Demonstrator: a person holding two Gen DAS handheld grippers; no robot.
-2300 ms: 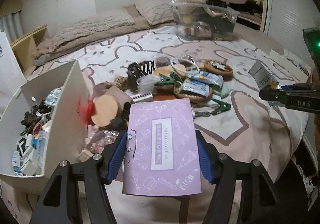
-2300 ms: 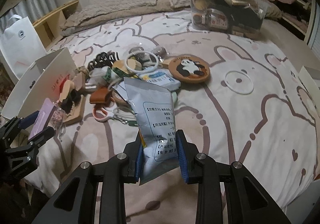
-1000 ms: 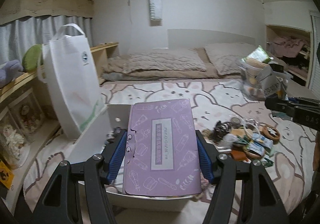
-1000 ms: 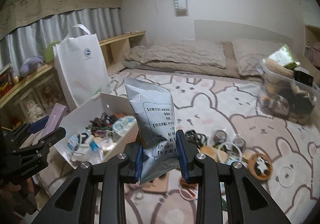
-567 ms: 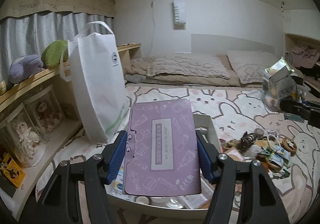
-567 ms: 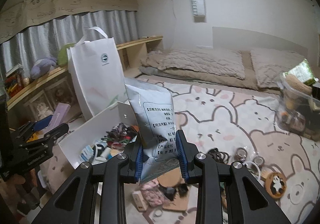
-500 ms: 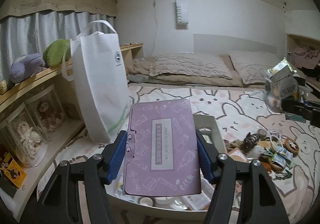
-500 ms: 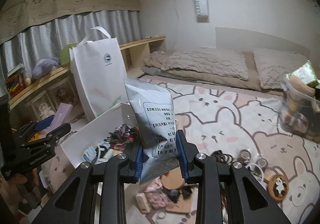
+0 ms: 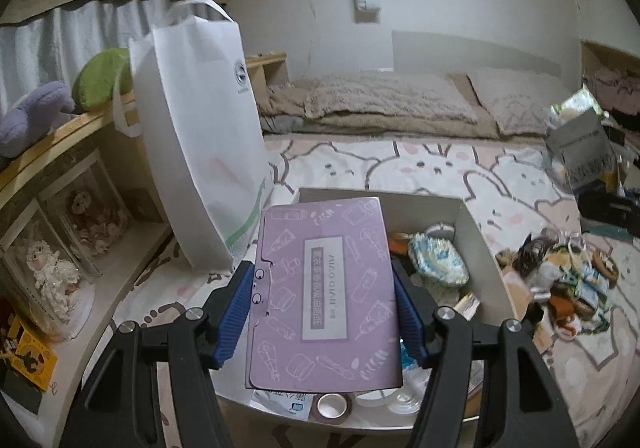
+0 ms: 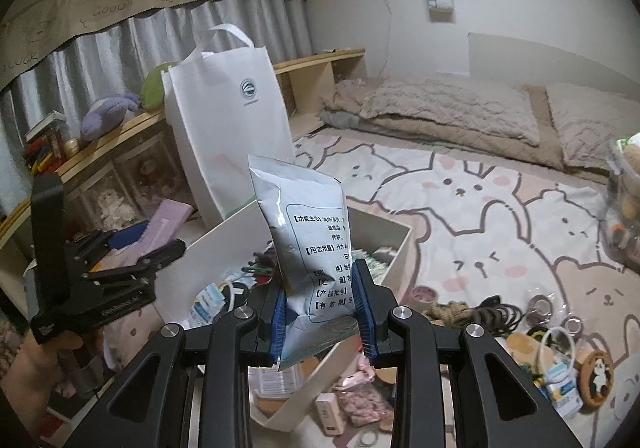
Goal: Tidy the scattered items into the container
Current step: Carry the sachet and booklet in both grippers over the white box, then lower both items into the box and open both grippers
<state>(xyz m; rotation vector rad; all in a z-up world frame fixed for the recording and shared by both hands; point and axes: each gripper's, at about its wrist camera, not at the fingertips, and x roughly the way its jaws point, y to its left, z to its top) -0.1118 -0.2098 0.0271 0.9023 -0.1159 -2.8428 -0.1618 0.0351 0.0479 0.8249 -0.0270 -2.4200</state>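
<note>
My left gripper (image 9: 324, 308) is shut on a purple flat packet (image 9: 324, 296) and holds it above the near end of the white box (image 9: 476, 232), which holds several small items. My right gripper (image 10: 322, 308) is shut on a silver pouch (image 10: 308, 232) with printed text, held above the same white box (image 10: 208, 248). The left gripper with the purple packet (image 10: 160, 228) shows at the left of the right wrist view. The silver pouch (image 9: 580, 151) shows at the far right of the left wrist view. Scattered items (image 9: 560, 280) lie on the bed right of the box.
A white tote bag (image 9: 200, 135) stands just left of the box. A wooden shelf (image 9: 60, 175) with plush toys and figurines runs along the left. Pillows (image 9: 384, 103) lie at the bed's head. A clear bin (image 10: 624, 199) stands at the right edge.
Both grippers have swung from the scattered pile to the white box, each keeping its item. In the last half second both moved closer over the box.
</note>
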